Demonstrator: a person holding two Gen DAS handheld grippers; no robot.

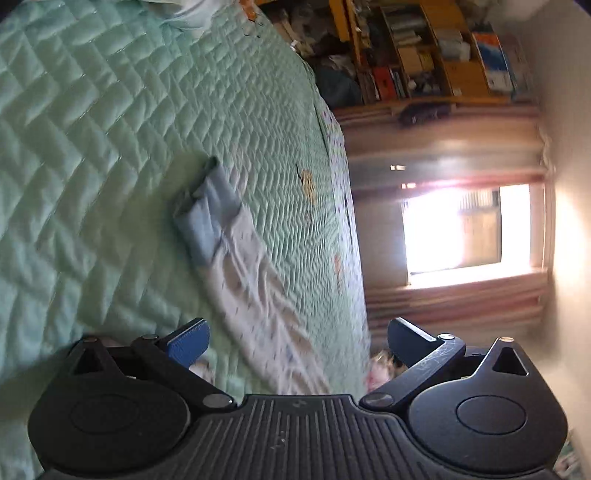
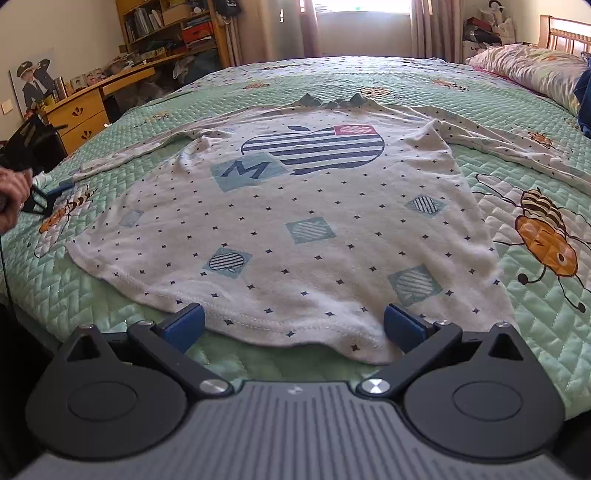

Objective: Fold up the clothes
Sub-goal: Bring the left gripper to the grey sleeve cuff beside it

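Observation:
A white long-sleeved shirt (image 2: 295,221) with small dark dots, a striped apple print and an "M" patch lies flat, front up, on the green quilted bed (image 2: 535,332). Its sleeves spread out left and right. My right gripper (image 2: 293,326) is open, its fingers just above the shirt's near hem. My left gripper (image 1: 297,341) is open and rolled sideways, over the left sleeve (image 1: 251,280) with its blue cuff (image 1: 208,218). It also shows in the right wrist view (image 2: 48,195), held by a hand beside the sleeve end.
A pillow (image 2: 532,74) lies at the far right of the bed. A wooden desk (image 2: 81,107) and bookshelves (image 2: 170,26) stand left of the bed. A bright window with curtains (image 2: 362,22) is beyond the far edge.

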